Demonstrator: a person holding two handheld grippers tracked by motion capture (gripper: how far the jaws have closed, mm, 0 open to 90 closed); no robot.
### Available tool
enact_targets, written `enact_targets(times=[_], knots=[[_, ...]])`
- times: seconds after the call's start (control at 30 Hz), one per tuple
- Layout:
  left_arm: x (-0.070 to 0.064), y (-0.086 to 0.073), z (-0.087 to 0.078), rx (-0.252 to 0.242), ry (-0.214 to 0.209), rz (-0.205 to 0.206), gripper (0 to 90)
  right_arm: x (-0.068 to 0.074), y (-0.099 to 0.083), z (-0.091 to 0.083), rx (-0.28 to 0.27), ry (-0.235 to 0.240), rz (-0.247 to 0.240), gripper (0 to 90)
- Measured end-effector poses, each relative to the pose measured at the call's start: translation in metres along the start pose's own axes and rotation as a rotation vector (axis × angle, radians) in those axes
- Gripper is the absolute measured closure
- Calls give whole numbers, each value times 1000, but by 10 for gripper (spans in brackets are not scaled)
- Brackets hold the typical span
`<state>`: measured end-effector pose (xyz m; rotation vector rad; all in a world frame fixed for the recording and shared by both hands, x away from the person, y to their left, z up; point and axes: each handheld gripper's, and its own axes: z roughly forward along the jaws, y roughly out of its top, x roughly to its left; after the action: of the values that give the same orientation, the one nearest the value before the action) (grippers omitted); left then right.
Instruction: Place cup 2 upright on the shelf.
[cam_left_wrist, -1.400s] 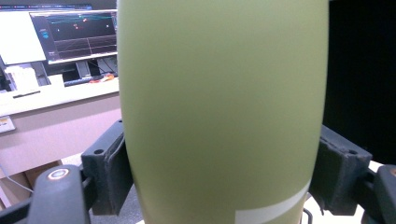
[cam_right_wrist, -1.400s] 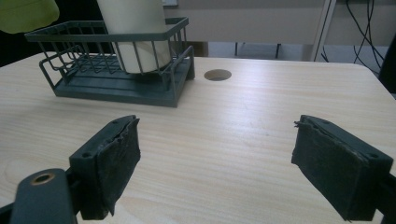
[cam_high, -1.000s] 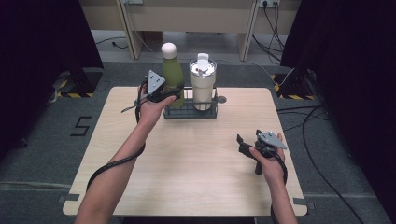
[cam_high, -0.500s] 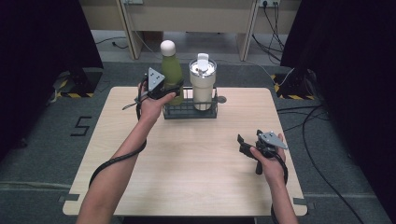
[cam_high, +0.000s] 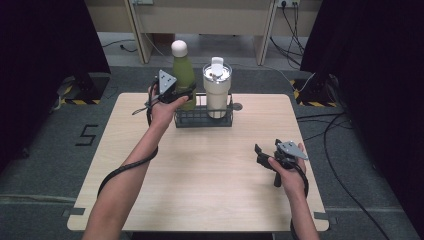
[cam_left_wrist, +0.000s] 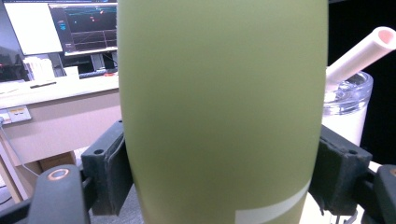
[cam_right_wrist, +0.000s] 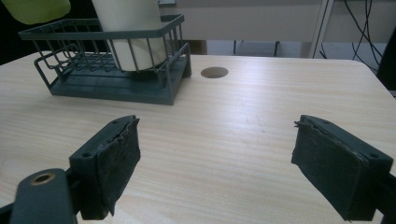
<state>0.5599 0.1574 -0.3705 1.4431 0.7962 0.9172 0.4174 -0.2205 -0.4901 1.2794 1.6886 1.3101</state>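
A tall olive-green metal bottle with a white cap (cam_high: 182, 72) is held upright above the left end of the dark wire rack (cam_high: 202, 119), clamped between the pads of the left gripper (cam_high: 186, 95). A cream lidded tumbler (cam_high: 217, 90) is stood in the rack's right end. The right gripper (cam_high: 259, 152) is held well in front of the rack, jaws spread apart and empty.

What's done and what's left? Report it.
Done: the cup stands in the basket. In hand: the left gripper is shut on the green bottle, its base hanging above the basket's rim. Left: that bottle has yet to be set down; the right gripper is open, empty, over the table.
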Motion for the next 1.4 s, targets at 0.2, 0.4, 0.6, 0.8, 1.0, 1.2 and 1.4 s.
enact_targets(times=[0.2,0.4,0.6,0.8,1.0,1.2,1.4], knots=[[0,0,4,3,5,-7,201,0,0,-1,-4,1,4,147],[0,0,8,6,9,-9,202,-1,0,-1,-5,0,4,147],[2,-1,12,12,15,-18,201,-1,0,-1,-5,0,5,147],[3,-2,16,18,21,-20,202,-2,0,-1,-6,-2,6,147],[5,-5,20,26,29,-25,202,-2,0,-1,-5,-1,8,147],[6,-8,24,32,33,-24,202,-3,0,-1,-2,-1,9,147],[7,-14,27,45,38,-24,201,-3,0,-1,-2,-3,16,147]])
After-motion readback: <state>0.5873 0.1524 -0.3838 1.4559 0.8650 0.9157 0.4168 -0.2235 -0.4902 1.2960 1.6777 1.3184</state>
